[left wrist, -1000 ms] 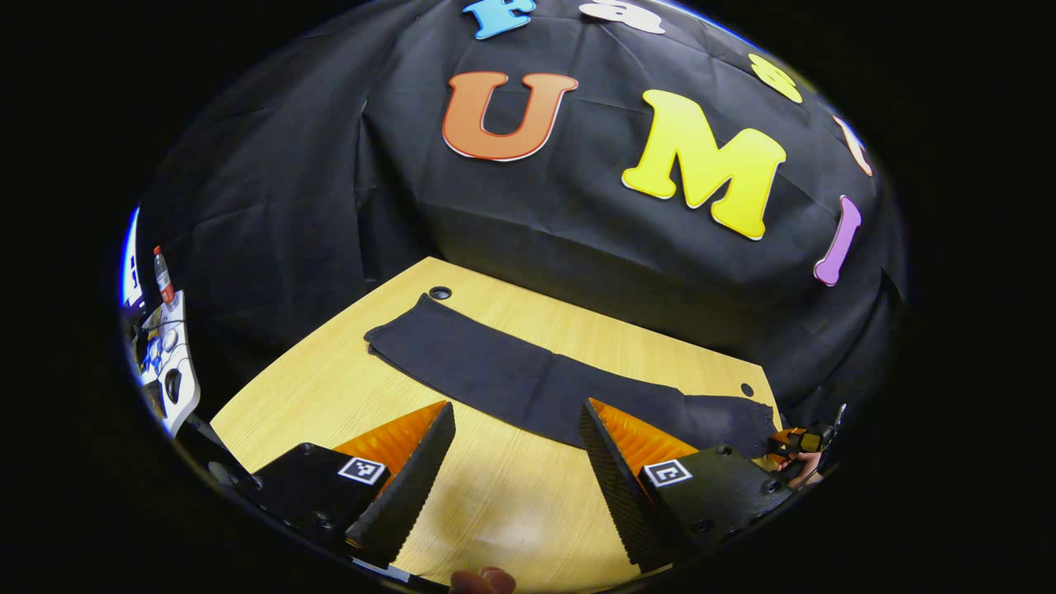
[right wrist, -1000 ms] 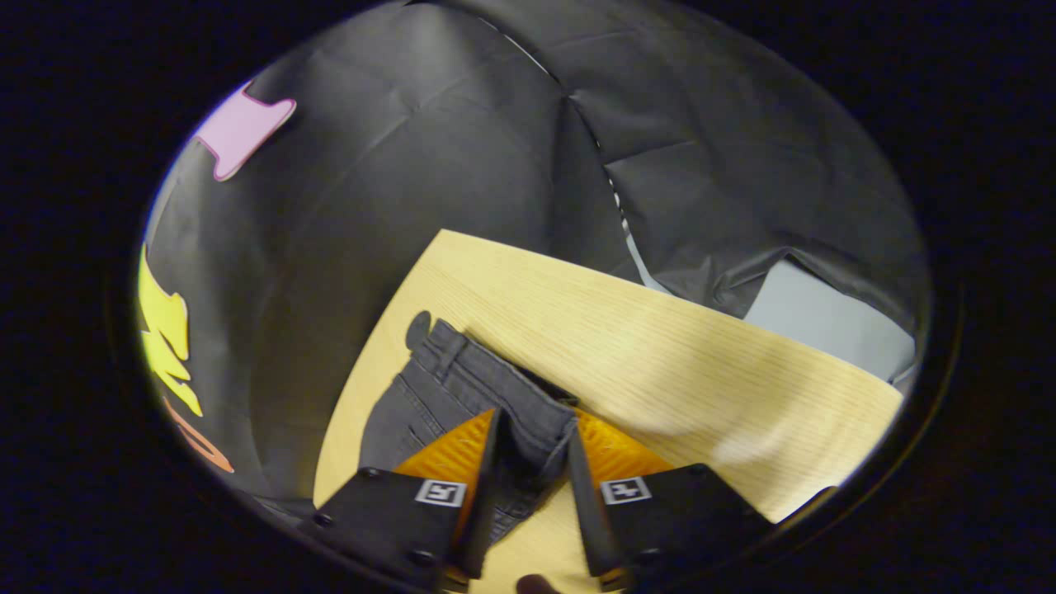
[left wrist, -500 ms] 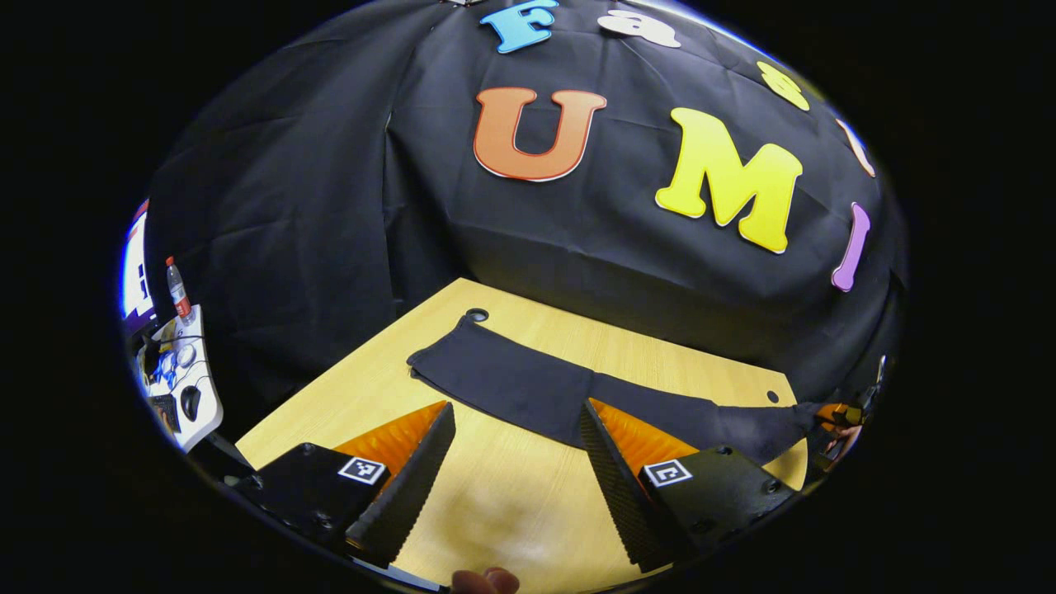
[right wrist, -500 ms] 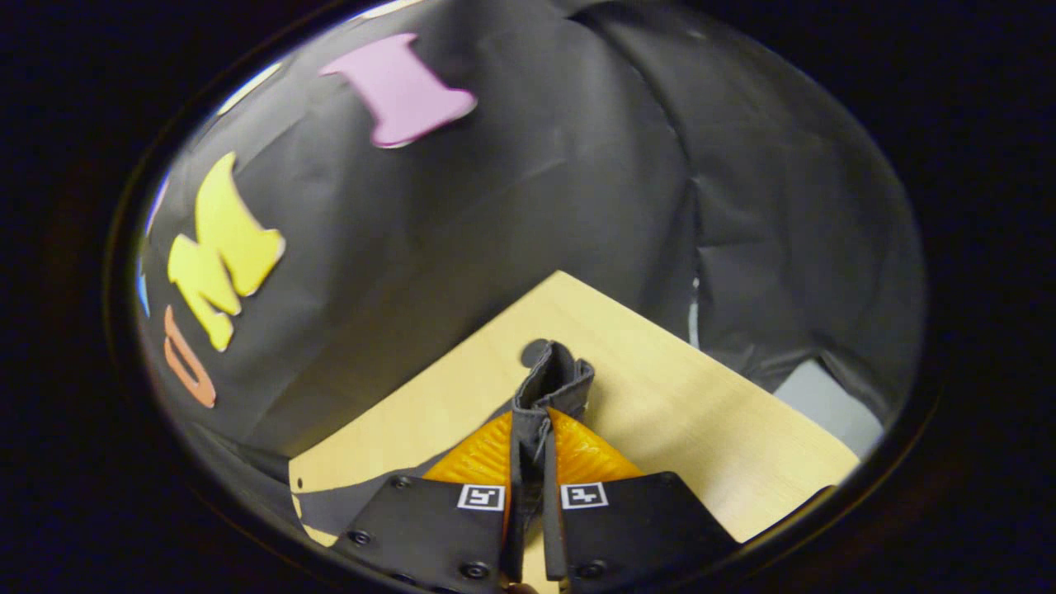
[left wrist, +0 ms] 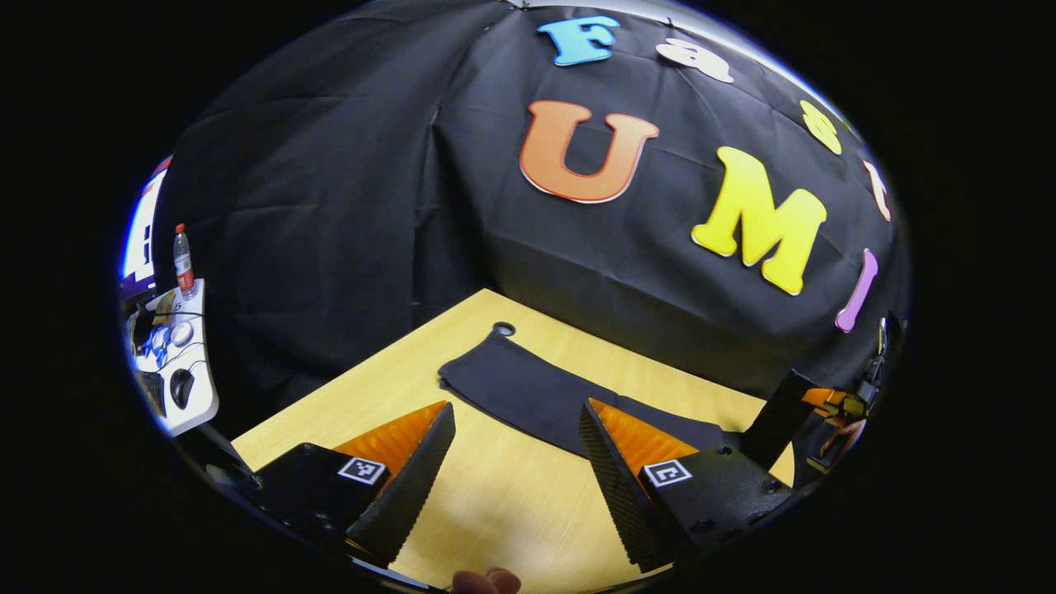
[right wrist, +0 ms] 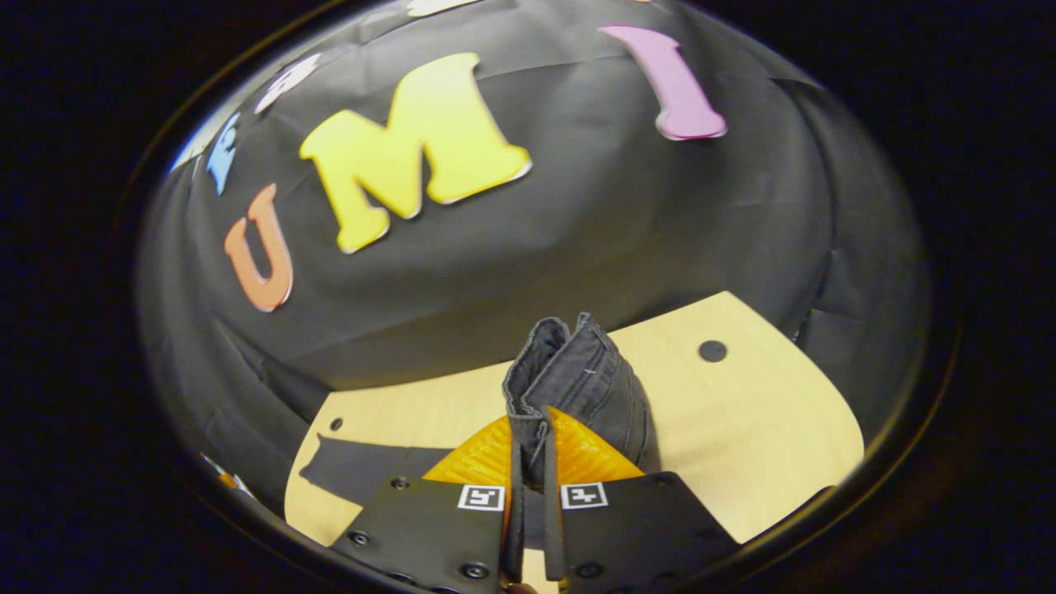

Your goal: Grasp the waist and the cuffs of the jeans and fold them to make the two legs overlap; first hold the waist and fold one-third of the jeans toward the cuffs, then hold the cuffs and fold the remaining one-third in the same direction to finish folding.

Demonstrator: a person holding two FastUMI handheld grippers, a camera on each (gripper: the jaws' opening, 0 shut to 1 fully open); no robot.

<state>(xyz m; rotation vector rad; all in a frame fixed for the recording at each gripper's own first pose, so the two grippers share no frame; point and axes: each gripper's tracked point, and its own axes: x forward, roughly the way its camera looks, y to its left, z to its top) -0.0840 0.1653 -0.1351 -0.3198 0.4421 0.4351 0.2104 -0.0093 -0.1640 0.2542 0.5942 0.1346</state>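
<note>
Wooden table (left wrist: 363, 396) carries the dark jeans (left wrist: 528, 392), whose waist (right wrist: 569, 363) has risen since earlier, pinched in the right gripper (right wrist: 530, 429); left gripper (left wrist: 516, 441) hovers wide apart, holding nothing

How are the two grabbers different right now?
The left gripper has its fingers spread wide apart; the right gripper has its fingers pressed together. The left gripper holds nothing, with bare table between its fingers; the right gripper pinches the waist of the jeans. The left gripper hangs near the flat leg end; the right gripper has the waist lifted and bunched. Both are over the same table.
</note>
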